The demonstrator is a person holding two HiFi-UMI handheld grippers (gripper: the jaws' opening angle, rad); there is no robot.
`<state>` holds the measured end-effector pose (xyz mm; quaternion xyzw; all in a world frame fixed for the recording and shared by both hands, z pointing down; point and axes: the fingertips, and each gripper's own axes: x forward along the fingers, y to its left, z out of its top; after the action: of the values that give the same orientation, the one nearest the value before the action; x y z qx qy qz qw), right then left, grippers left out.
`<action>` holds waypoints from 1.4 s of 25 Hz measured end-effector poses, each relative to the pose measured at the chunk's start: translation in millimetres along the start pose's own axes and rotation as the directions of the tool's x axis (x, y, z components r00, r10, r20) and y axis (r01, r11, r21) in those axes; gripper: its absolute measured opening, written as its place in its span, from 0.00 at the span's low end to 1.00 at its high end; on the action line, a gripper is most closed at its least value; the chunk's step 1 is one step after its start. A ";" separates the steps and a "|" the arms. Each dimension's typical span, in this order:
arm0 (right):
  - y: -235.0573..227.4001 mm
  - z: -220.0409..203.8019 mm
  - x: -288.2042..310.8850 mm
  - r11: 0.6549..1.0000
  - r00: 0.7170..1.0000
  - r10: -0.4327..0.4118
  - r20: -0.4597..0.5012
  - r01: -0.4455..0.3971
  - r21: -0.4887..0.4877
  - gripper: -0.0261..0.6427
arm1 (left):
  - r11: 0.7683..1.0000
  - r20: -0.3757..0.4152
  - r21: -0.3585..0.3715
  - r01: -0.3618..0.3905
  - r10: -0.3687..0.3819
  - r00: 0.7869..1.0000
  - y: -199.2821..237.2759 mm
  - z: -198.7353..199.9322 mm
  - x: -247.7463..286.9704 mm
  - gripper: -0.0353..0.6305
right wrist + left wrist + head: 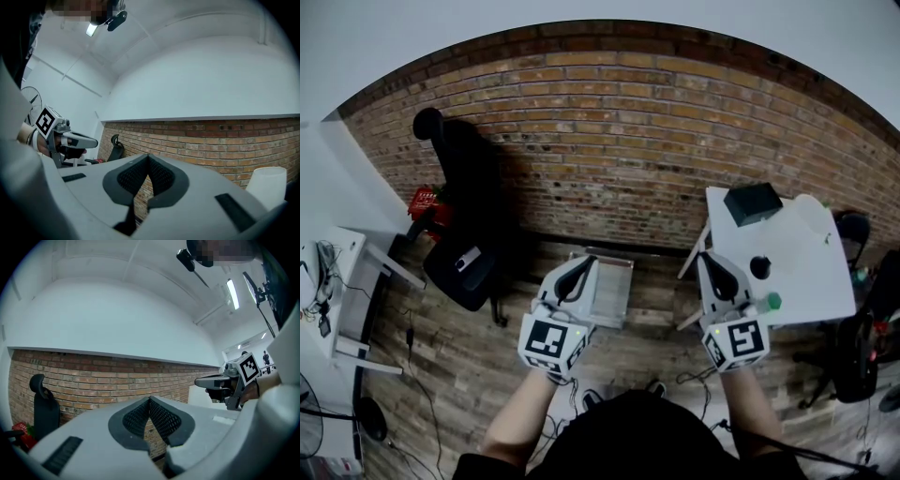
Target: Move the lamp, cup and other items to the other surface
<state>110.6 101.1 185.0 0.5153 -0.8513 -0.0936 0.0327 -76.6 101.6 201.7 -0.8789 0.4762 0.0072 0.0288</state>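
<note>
1. While you hold both arms forward and level in the head view, your left gripper (584, 264) and right gripper (713, 264) point side by side at the brick wall (609, 141), marker cubes toward you. The white table (825, 277) stands at the right, just beside the right gripper. It bears a black box-shaped item (753, 202), a dark round item (759, 266) and a green-capped item (772, 302) at its near edge. Which is the lamp or the cup cannot be told. A smaller pale surface (614, 286) sits on the plank floor between the grippers.
2. In the left gripper view, your tongs are pressed together. The black mesh-textured pads (161, 418) meet at one seam in a smooth grey shell, pinching nothing. A black chair (44, 411) stands against the brick.
3. In the right gripper view, the tongs are likewise pressed together and empty, with the same mesh pads and grey shell.
</note>
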 end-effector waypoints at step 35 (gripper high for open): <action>-6.3 -13.5 4.7 1.000 1.000 0.015 -0.026 -0.015 0.016 0.05 | 0.998 -0.031 -0.062 -0.003 0.001 1.000 4.7 -10.1 9.1 0.06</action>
<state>115.9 92.4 196.8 0.5102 -0.8554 -0.0798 0.0404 -75.7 90.8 211.3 -0.8789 0.4769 0.0085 -0.0056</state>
